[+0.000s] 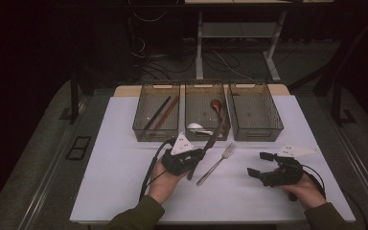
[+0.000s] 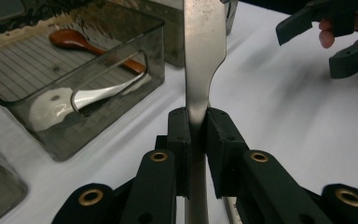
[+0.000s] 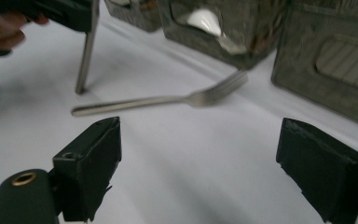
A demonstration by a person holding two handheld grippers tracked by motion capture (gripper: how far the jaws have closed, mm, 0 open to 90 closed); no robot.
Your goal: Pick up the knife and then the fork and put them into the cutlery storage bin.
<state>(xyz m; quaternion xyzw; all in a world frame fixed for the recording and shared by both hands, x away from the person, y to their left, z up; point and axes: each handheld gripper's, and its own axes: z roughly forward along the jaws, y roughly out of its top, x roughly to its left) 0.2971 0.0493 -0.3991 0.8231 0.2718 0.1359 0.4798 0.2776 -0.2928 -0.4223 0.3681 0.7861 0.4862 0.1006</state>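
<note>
Jaws of left gripper (image 2: 196,135) pinch flat steel handle (image 2: 204,56) (smooth, tapering).

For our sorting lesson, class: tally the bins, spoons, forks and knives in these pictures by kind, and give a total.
Bins: 3
Spoons: 2, one brown, one white
Fork: 1
Knife: 1, clamped in the left gripper
Total: 7
</note>
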